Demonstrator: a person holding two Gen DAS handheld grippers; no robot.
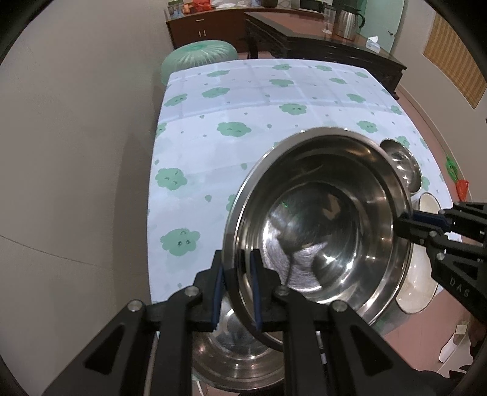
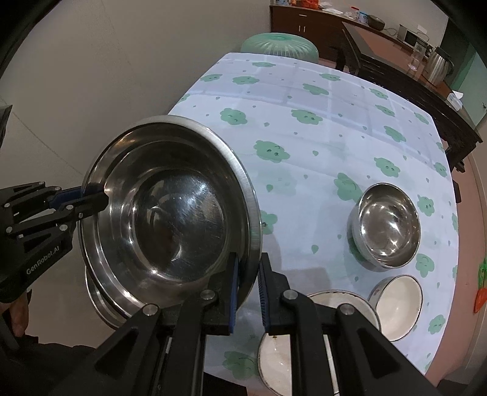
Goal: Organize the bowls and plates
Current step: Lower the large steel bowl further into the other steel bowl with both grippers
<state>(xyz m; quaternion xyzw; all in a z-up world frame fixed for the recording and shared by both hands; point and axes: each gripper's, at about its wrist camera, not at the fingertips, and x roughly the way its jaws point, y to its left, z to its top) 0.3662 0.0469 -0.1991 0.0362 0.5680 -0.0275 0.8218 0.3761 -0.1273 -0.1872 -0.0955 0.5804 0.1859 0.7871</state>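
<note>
A large steel bowl (image 1: 319, 219) (image 2: 170, 213) hangs tilted above the table's near edge, held by its rim from two sides. My left gripper (image 1: 237, 292) is shut on the near-left rim and shows in the right wrist view (image 2: 91, 198). My right gripper (image 2: 248, 274) is shut on the opposite rim and shows in the left wrist view (image 1: 408, 227). Directly under the held bowl sits a second steel basin (image 1: 237, 350) (image 2: 100, 298). A small steel bowl (image 2: 386, 225) (image 1: 404, 167) stands on the cloth. Two white bowls (image 2: 398, 307) (image 2: 274, 359) lie near the front edge.
The table (image 2: 304, 106) wears a pale cloth with green cloud prints. A green plastic stool (image 1: 197, 54) stands at its far end. Behind that is a dark wooden table (image 1: 319, 42) with a steel kettle (image 1: 348, 22). A wall runs along the left.
</note>
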